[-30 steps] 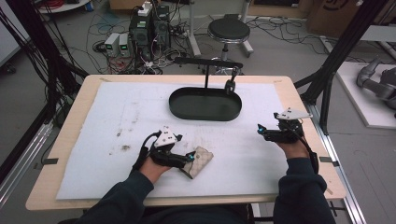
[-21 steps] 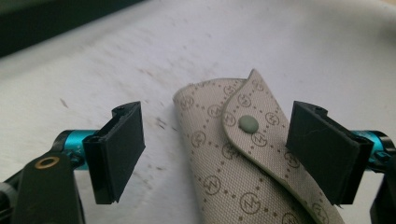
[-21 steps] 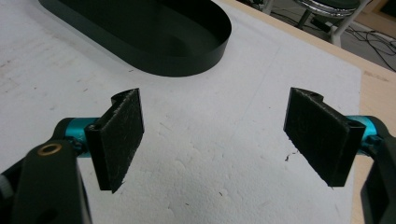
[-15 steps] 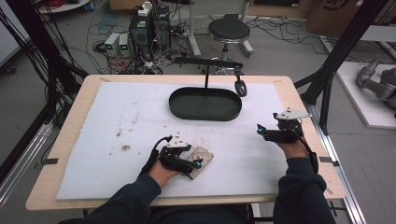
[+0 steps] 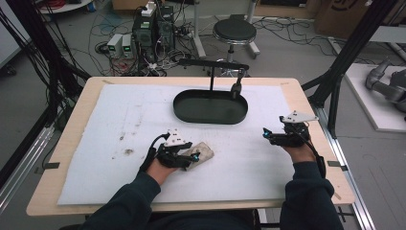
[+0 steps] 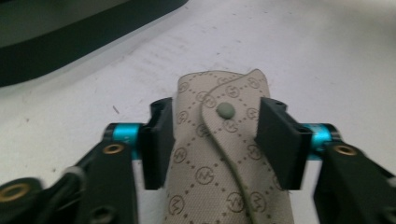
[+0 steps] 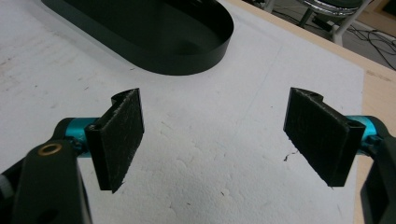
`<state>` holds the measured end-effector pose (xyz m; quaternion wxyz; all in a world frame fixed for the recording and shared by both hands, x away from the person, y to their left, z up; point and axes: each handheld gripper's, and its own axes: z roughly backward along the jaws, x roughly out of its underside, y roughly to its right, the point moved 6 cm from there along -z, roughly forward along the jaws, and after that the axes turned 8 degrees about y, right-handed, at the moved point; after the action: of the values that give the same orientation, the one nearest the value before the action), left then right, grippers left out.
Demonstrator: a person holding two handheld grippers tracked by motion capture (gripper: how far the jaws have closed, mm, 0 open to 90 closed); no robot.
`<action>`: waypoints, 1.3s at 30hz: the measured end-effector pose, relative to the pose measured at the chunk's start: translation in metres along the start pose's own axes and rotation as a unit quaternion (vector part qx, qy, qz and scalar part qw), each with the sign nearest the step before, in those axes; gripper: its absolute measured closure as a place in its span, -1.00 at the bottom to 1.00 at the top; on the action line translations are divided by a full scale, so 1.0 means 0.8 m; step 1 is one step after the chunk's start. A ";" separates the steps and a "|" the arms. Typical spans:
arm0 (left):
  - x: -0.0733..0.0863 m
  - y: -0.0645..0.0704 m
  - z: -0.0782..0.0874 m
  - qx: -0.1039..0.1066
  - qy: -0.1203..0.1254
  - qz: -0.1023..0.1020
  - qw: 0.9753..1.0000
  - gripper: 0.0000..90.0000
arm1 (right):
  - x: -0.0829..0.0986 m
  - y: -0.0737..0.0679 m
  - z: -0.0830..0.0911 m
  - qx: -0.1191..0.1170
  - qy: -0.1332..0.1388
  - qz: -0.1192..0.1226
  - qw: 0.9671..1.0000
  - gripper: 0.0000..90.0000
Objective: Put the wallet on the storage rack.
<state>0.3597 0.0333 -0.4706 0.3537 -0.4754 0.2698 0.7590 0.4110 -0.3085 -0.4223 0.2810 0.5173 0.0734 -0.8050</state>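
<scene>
Left gripper (image 5: 190, 157), lower centre-left of the high view: jaws closed against both sides of a beige patterned pouch (image 5: 201, 154) lying flat on the white mat (image 5: 119, 124). In the left gripper view the pouch (image 6: 224, 154) fills the middle of the frame between the two jaws, its snap button (image 6: 226, 110) facing up.

Right gripper (image 5: 266, 134), right of centre in the high view: jaws wide apart, nothing between them, above bare mat (image 7: 210, 154).

Black oval tray (image 5: 210, 107), upper centre, well apart from the pouch.
</scene>
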 end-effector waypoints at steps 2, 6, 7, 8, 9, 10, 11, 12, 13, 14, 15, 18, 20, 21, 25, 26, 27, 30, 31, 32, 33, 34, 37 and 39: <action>0.000 0.004 -0.001 0.003 0.001 0.000 1.000 -0.29 | 0.000 0.001 0.000 0.000 0.000 -0.002 1.000 -0.54; 0.007 0.011 -0.008 0.006 -0.023 -0.012 1.000 -0.52 | 0.000 0.001 0.001 -0.001 0.000 -0.001 1.000 -0.54; 0.010 0.011 -0.011 -0.001 -0.033 -0.013 0.999 -0.52 | 0.000 0.001 0.001 -0.001 0.000 -0.001 1.000 -0.54; 0.012 0.010 -0.012 -0.007 -0.041 -0.013 0.999 -0.52 | 0.000 0.000 0.001 -0.002 0.000 -0.001 1.000 -0.54; 0.012 0.009 -0.012 -0.010 -0.040 -0.009 0.999 -0.52 | 0.000 0.000 0.001 -0.002 0.000 -0.002 1.000 -0.54; 0.012 0.009 -0.011 -0.007 -0.040 -0.008 0.999 -0.52 | 0.000 0.000 0.001 -0.003 -0.001 -0.002 1.000 -0.54; 0.013 0.008 -0.011 -0.007 -0.047 -0.008 0.999 -0.51 | 0.000 0.000 0.001 -0.003 0.000 -0.002 1.000 -0.54; 0.015 0.008 -0.011 -0.005 -0.054 -0.007 0.998 -0.48 | 0.000 0.000 0.001 -0.002 0.000 -0.001 1.000 -0.54; 0.015 0.008 -0.011 -0.005 -0.057 -0.011 0.998 -0.37 | 0.001 0.000 0.001 -0.003 -0.001 -0.002 1.000 -0.54; 0.016 0.008 -0.011 -0.006 -0.059 -0.012 0.998 -0.37 | 0.001 0.001 0.000 -0.003 -0.001 -0.001 1.000 -0.54; 0.016 0.007 -0.011 -0.005 -0.060 -0.016 0.998 -0.33 | 0.001 0.001 0.000 -0.003 -0.002 -0.001 1.000 -0.54; 0.015 0.006 -0.009 -0.005 -0.059 -0.016 0.998 -0.22 | 0.001 0.000 0.000 -0.003 -0.003 -0.001 1.000 -0.54; 0.013 0.006 -0.008 -0.005 -0.055 -0.016 0.998 -0.17 | 0.001 0.000 0.000 -0.002 -0.003 -0.002 1.000 -0.54; 0.013 0.005 -0.007 -0.003 -0.054 -0.015 0.998 -0.15 | 0.001 0.000 0.000 -0.002 -0.003 -0.002 1.000 -0.54; 0.009 -0.002 -0.003 -0.007 -0.042 -0.007 0.999 -0.08 | 0.001 0.000 0.002 -0.002 -0.001 -0.004 1.000 -0.54; 0.006 -0.005 -0.001 -0.008 -0.036 -0.005 0.999 -0.08 | 0.001 0.000 0.002 -0.002 -0.001 -0.004 1.000 -0.54; 0.003 -0.007 0.001 -0.010 -0.027 -0.001 1.000 -0.05 | 0.001 0.001 0.002 -0.001 0.001 -0.004 1.000 -0.54; -0.012 -0.020 0.009 -0.022 -0.007 0.003 1.000 -0.04 | 0.000 0.003 0.003 -0.002 0.003 -0.008 1.000 -0.54; -0.018 -0.025 0.011 -0.025 0.001 0.010 1.000 -0.04 | 0.000 0.003 0.003 -0.003 0.004 -0.010 1.000 -0.54; -0.023 -0.030 0.013 -0.029 0.010 0.017 0.999 -0.04 | 0.000 0.003 0.003 -0.003 0.005 -0.011 1.000 -0.54; -0.029 -0.036 0.014 -0.033 0.015 0.018 0.999 -0.03 | 0.000 0.004 0.003 -0.004 0.005 -0.011 1.000 -0.54; -0.034 -0.040 0.015 -0.037 0.022 0.021 0.999 -0.03 | 0.000 0.004 0.003 -0.004 0.006 -0.012 1.000 -0.54; -0.051 -0.052 0.018 -0.047 0.033 0.021 0.998 -0.03 | -0.001 0.003 0.003 -0.005 0.007 -0.013 1.000 -0.54; -0.064 -0.060 0.019 -0.052 0.039 0.019 0.998 -0.03 | -0.001 0.003 0.002 -0.006 0.010 -0.014 1.000 -0.54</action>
<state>0.4052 0.0596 -0.4212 0.3036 -0.5172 0.2527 0.7593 0.4110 -0.3109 -0.4201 0.2718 0.5222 0.0885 -0.8035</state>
